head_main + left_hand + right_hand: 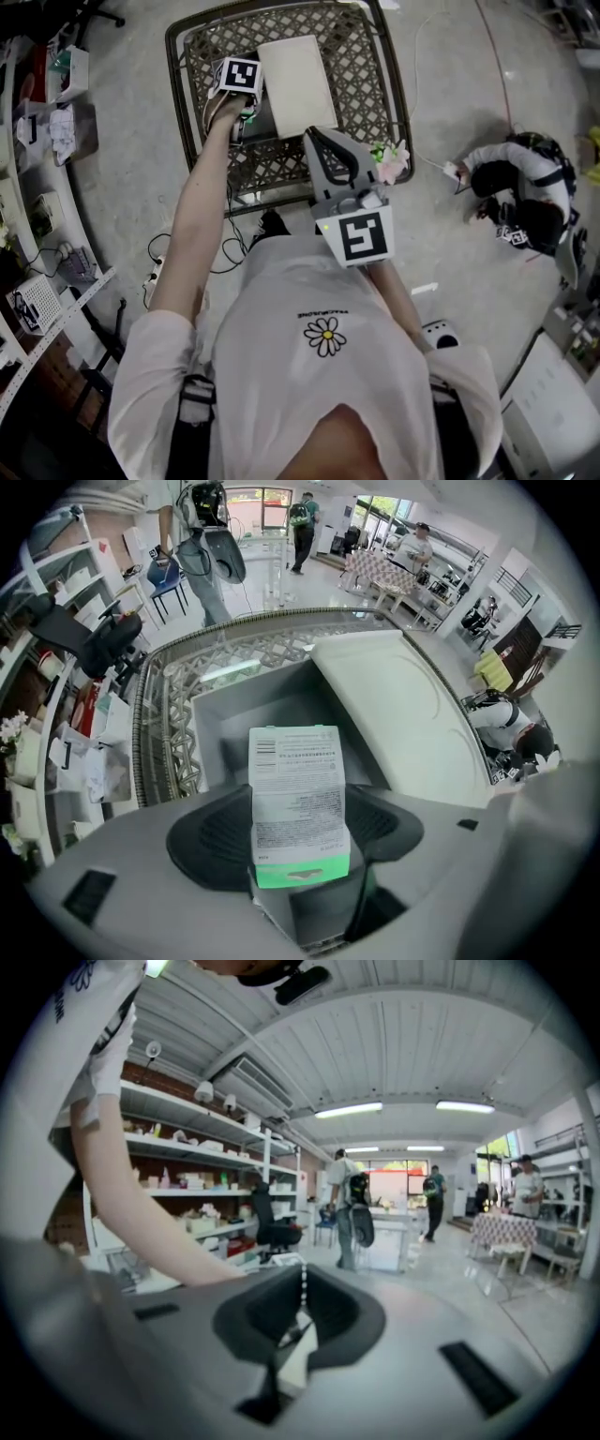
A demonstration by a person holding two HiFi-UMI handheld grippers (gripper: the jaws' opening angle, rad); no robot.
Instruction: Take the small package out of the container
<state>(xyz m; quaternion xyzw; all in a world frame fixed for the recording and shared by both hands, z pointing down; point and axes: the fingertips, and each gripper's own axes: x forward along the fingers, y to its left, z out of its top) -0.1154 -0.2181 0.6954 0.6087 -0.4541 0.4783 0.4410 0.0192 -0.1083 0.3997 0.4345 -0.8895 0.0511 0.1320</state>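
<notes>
Left gripper [298, 836]: jaws clamped on the small package [298, 775], one dark pad on each side. The package stands upright between them, white printed face toward the camera, green band at its lower end.

Just beyond the package: the grey container [281, 700], open, with its white lid [403, 714] swung up to the right. The package shows against the container's inside; cannot tell whether it is clear of the rim.

The container sits on a metal lattice table [178, 724]. In the head view the left gripper is over the table at the container's left side, arm stretched out.

Right gripper [302, 1288]: jaws closed together, nothing between them. It is held close to the person's chest at the near edge of the table, pointing out level into the room.

Farther out: shelves [187, 1180] with boxes along the wall, people standing in the background, and a person [525, 197] crouched on the floor to the right of the table.
</notes>
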